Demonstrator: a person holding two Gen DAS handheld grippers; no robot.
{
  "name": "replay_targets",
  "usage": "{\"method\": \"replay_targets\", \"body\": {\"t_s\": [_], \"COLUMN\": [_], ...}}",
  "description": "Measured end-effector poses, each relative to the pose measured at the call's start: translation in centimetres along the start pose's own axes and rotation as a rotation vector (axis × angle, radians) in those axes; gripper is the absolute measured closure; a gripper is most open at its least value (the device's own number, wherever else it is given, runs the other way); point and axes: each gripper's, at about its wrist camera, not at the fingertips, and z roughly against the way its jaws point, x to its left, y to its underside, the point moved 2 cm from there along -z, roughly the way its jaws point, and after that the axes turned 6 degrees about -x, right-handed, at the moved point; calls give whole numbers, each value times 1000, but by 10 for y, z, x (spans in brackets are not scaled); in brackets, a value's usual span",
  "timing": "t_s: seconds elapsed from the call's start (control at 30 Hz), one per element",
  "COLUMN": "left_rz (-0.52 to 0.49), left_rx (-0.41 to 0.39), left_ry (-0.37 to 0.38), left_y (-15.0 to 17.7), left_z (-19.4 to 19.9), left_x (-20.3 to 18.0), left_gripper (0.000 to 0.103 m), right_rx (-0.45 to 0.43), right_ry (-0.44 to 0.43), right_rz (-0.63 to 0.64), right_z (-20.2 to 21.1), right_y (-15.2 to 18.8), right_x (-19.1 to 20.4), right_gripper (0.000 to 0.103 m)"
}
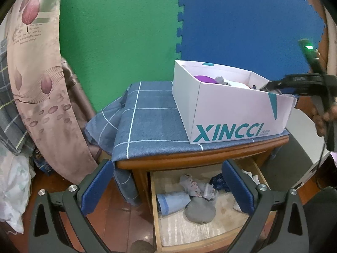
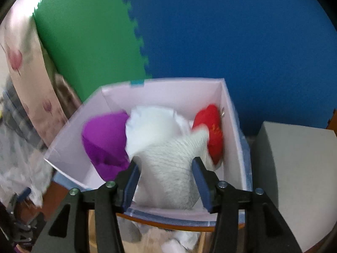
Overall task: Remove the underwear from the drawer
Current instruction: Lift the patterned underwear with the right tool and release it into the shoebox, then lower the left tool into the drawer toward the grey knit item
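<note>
- Right hand-held gripper [image 2: 166,177] over the open white cardboard shoe box [image 2: 69,135], blue-padded jaws apart, a pale grey ribbed garment [image 2: 170,164] lying between them; pads look clear of the cloth rather than pressing it (motion blur makes contact hard to judge).
- Judged step: dropping this piece of underwear into the box. Best done by spreading wide enough that the knit slides free, then lifting straight up so no fold snags on a pad and gets dragged back out.
- Already in the box: a white cloth [image 2: 151,126], a purple garment [image 2: 105,139] at the left, a red one [image 2: 212,130] against the right wall.
- Left hand-held gripper [image 1: 168,185] with jaws wide apart and nothing between them, poised above the open wooden drawer [image 1: 210,234].
- Still in the drawer: a folded light-blue piece [image 1: 172,202], a grey mound [image 1: 200,210], a pale floral piece [image 1: 195,186], a dark navy one [image 1: 219,181].
- Box standing on the blue checked cloth [image 1: 147,122] covering the wooden bedside table [image 1: 189,160], drawer directly below.
- Risk worth watching: the box sits near the table's right edge, so no sideways nudging on the way out.
</note>
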Motion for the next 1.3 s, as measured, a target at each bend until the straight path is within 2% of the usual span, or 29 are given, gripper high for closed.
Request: {"method": "replay_targets", "body": {"t_s": [0.1,0.2,0.33,0.57,0.6,0.73,0.9,1.0,1.1,1.17,1.23,1.3], "left_rz": [-7,-14,-35,-79,-89,-162,-266,-260,-266,-248,-213,-172], "left_rx": [6,13,22,47,54,99,262,383,433,505,590,635], "left_ry": [-3,-5,-15,-10,-4,4,63,106,38,11,-3,-3], "left_y": [0,1,2,3,3,8,23,38,55,71,90,102], "left_z": [-1,-2,-3,-7,-8,-14,-38,-61,-84,-100,-116,-126], "left_x": [-1,-2,-6,-15,-16,-28,-49,-65,-81,-87,-92,-95], "left_gripper": [1,1,1,1,1,1,1,1,1,2,5,16], "right_rx": [-124,-182,-176,-127,-110,-145,-154,-163,-173,-180,-184,-193], "right_ry": [-57,-85,-100,-106,-105,-120,-130,-135,-137,-139,-142,-147], "right_rz": [-59,-107,-137,-218,-230,-214,-222,-234,-236,-237,-240,-246], "right_z": [37,65,83,91,92,105,114,120,126,131,136,143], "right_y": [12,31,62,115,118,119,122,122,123,124,125,127], "right_x": [-9,-19,-27,-42,-43,-44,-51,-57,-62,-65,-70,-76], "right_gripper": [48,48,48,47,47,45,45,45,45,45,44,44]}}
